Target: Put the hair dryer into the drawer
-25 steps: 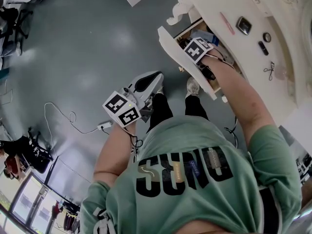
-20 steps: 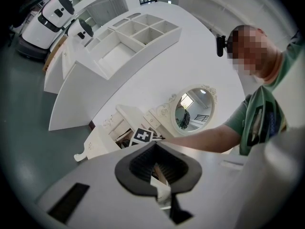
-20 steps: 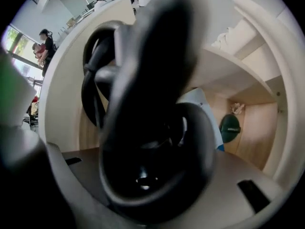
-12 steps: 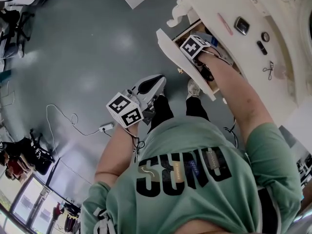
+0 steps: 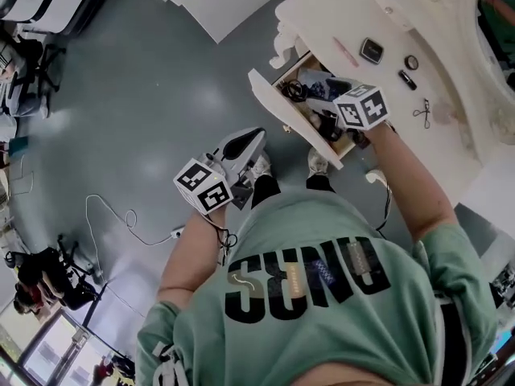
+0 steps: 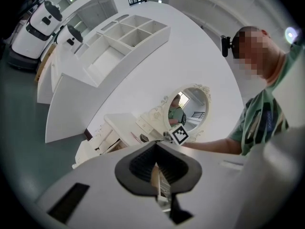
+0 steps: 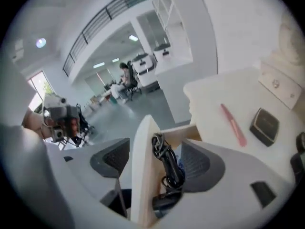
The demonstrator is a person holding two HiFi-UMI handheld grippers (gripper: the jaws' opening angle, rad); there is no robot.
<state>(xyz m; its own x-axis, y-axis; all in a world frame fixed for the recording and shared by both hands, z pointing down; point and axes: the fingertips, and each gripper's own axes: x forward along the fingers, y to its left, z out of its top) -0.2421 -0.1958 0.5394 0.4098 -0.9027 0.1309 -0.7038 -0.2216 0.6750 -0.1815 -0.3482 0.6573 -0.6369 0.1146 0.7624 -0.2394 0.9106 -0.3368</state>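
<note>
The white drawer (image 5: 283,109) of the dressing table stands pulled out. Inside it lies the black hair dryer (image 5: 327,124) with its coiled black cord (image 5: 294,92). My right gripper (image 5: 322,107) hangs above the drawer and points down into it. Its jaws are opening and stand wide, with nothing pressed between the pads. In the right gripper view (image 7: 156,161) the drawer's front panel (image 7: 143,175), the cord (image 7: 167,163) and the hair dryer (image 7: 167,202) show far below the gap. My left gripper (image 5: 256,137) is held over the floor, shut (image 6: 157,168) and empty.
The dressing table top (image 5: 322,22) carries a pink stick (image 5: 346,52), a black compact (image 5: 371,51) and scissors (image 5: 424,112). An oval mirror (image 6: 188,109) stands behind it. A white cable (image 5: 121,219) and power strip (image 5: 175,233) lie on the grey floor at the left.
My right gripper has lifted up out of the drawer and its jaws have spread apart, leaving the hair dryer inside. The left gripper has risen a little.
</note>
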